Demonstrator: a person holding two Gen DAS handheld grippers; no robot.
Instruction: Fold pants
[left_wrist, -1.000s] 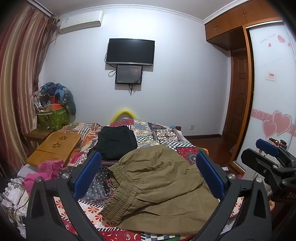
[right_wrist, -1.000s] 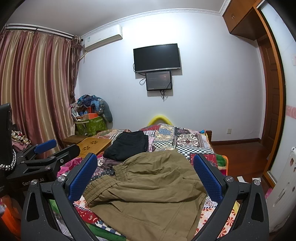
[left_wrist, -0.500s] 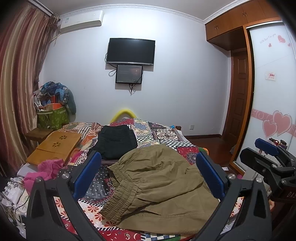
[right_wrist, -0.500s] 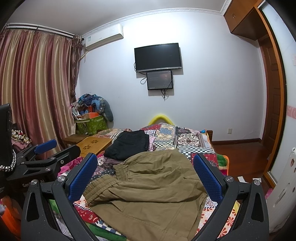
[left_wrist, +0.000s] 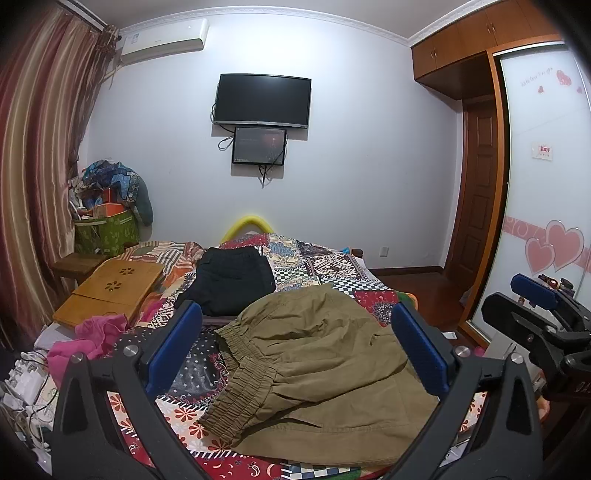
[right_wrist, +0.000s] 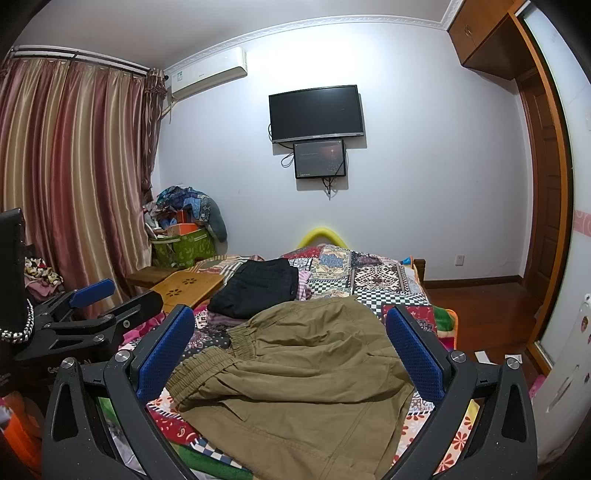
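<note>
**Both grippers poised above khaki pants on a bed**

Since the earlier frames almost nothing has moved: both views shift only slightly, and the pants lie in the same heap. The bed (left_wrist: 332, 266) carries a multicoloured patchwork quilt and stands against a white wall bearing a black television (left_wrist: 263, 99), a smaller screen (left_wrist: 259, 146) just below it and an air conditioner (left_wrist: 162, 40) near the ceiling. Striped curtains (right_wrist: 70, 177) hang on the left; a wooden door (left_wrist: 476, 188) and a wardrobe panel with pink hearts (left_wrist: 554, 247) stand on the right. The khaki pants (left_wrist: 321, 354), roughly folded with the elastic waistband turned toward the left, lie on the near part of the bed. A folded black garment (left_wrist: 232, 280) rests farther back, beside a wooden lap tray (left_wrist: 110, 291); a pink cloth (left_wrist: 88, 341) lies near the left edge. The left gripper (left_wrist: 295, 347) hovers above the pants with its blue-padded fingers spread wide, holding nothing. The right gripper (right_wrist: 291, 350) hangs likewise over the pants, fingers wide apart and empty. Each gripper appears at the margin of the other's view.
</note>
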